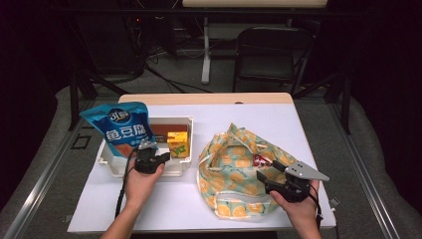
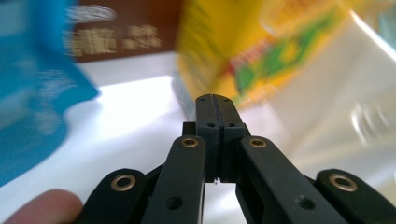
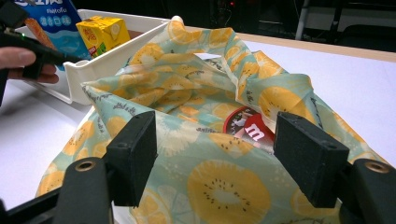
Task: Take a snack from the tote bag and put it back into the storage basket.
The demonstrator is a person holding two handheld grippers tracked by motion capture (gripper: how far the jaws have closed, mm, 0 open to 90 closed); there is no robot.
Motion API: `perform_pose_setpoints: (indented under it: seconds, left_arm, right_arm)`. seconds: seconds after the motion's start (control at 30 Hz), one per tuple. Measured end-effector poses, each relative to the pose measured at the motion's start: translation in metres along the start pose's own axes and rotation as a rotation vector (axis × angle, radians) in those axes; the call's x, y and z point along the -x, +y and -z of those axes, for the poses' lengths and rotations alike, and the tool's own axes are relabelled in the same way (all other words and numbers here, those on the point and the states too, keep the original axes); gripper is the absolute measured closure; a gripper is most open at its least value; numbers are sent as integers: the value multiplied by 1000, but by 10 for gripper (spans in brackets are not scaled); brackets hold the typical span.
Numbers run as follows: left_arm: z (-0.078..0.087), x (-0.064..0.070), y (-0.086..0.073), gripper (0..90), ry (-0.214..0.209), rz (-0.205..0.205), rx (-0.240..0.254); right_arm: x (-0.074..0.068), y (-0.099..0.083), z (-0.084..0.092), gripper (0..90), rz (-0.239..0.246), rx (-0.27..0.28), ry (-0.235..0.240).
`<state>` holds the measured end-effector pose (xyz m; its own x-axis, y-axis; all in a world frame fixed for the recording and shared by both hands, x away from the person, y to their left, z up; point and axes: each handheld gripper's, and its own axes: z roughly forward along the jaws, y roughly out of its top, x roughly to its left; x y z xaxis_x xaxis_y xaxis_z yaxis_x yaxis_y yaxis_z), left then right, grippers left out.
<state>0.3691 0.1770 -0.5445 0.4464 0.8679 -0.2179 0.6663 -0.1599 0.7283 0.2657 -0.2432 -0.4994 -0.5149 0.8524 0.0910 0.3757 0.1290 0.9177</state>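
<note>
A white tray point(image 1: 185, 121) holds an upright blue snack bag point(image 1: 122, 127), a yellow drink carton point(image 1: 178, 143) and a brown box point(image 1: 160, 133). My left gripper point(image 1: 148, 147) is at the tray's near wall, below the blue bag. In the left gripper view this gripper point(image 2: 215, 100) is shut with nothing between its jaws, the carton point(image 2: 233, 42) just ahead and the blue bag point(image 2: 32, 84) to the left. A fruit-print cloth bag point(image 1: 231, 167) lies open to the right with a red candy packet point(image 1: 261, 160) inside. My right gripper point(image 3: 219, 140) is open over the bag's near edge point(image 3: 187, 93).
A white sheet point(image 1: 164, 204) covers the table, whose wooden far edge point(image 1: 209, 98) shows behind it. A black folding chair point(image 1: 271, 50) and a desk leg point(image 1: 205, 47) stand beyond the table. Bare sheet lies in front of the tray and behind the cloth bag.
</note>
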Motion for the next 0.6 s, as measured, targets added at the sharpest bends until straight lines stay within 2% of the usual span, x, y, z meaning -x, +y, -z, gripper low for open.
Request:
perform_pose_setpoints:
  seconds: [0.03, 0.07, 0.1, 0.13, 0.2, 0.27, 0.3, 0.4, 0.6]
  left_arm:
    - [-2, 2, 0, 900, -11, -6, -4]
    - [-3, 3, 1, 900, -4, -5, -7]
    - [-6, 2, 2, 900, -1, 3, -8]
    - [-8, 1, 4, 900, -19, 22, -17]
    - [-11, 2, 7, 900, -28, 24, -27]
    - [-16, 5, 10, 900, -12, 25, -32]
    - [-18, 5, 11, 900, -18, 30, -37]
    - [-24, 4, 13, 900, -10, 59, -11]
    - [-33, 9, 22, 900, -33, 82, -28]
  right_arm:
    - [0, 0, 0, 303, 0, -5, 3]
    - [-1, 1, -1, 303, -1, -4, 4]
    - [-2, 1, -1, 303, 3, -7, 6]
    - [-3, 1, -2, 303, 6, -5, 8]
    - [-5, 2, -2, 303, 11, -6, 13]
    - [-6, 1, -3, 303, 10, -5, 11]
    - [-5, 0, -3, 303, 8, -11, 9]
    - [-3, -1, -3, 305, 2, -12, 6]
    - [-2, -1, -2, 305, 1, -11, 7]
